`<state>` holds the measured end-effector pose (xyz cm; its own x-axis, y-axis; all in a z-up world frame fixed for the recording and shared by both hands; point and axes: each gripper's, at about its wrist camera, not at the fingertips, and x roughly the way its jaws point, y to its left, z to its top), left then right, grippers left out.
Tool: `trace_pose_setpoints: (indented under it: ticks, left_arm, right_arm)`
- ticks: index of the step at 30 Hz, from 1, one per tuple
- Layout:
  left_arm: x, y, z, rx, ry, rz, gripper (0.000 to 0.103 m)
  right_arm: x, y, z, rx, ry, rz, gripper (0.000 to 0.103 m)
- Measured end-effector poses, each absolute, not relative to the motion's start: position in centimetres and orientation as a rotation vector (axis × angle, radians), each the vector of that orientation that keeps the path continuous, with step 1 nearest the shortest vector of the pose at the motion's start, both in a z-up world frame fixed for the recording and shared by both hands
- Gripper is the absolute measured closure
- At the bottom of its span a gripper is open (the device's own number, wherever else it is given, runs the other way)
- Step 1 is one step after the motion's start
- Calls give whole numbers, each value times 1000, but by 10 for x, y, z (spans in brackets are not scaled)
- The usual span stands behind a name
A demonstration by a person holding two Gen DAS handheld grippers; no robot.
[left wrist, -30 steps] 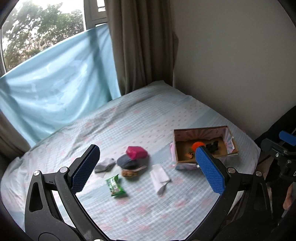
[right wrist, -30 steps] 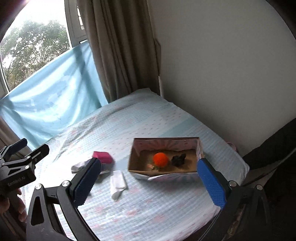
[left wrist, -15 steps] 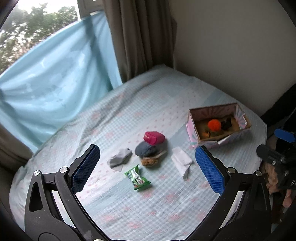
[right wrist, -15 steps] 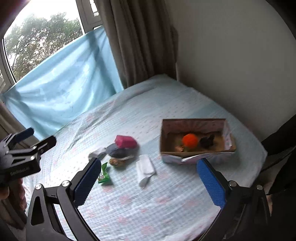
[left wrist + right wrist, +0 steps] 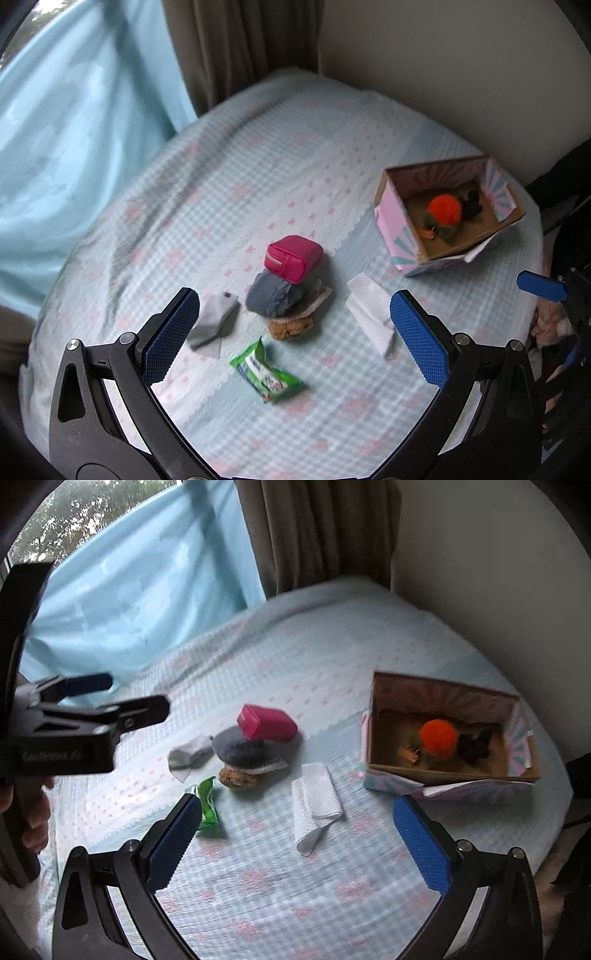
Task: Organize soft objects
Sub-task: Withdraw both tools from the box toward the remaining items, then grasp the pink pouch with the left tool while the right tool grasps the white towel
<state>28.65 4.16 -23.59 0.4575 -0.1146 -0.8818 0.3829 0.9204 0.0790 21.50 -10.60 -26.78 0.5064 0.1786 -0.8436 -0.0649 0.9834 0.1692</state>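
The bed [image 5: 221,192] carries a box [image 5: 399,254]; a folded tissue [image 5: 369,306] lies near it. A green packet [image 5: 267,373], grey cloth [image 5: 214,321] and small pile [image 5: 288,291] lie mid-bed.

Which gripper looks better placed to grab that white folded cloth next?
Probably the right gripper: open and empty, it frames the white folded cloth nearly centrally. The left gripper, also open, is centred on the pile instead.
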Motion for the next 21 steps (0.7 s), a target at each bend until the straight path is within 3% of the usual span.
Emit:
trace_pose_setpoints:
  ticks: [15, 21]
  left_arm:
    - [382, 5, -394, 454, 1219, -372, 0]
    - [397, 0, -429, 469, 1253, -375, 0]
  right_arm:
    - [284, -86, -412, 7, 1187, 196, 0]
    - [299, -75, -463, -41, 1278, 215, 7]
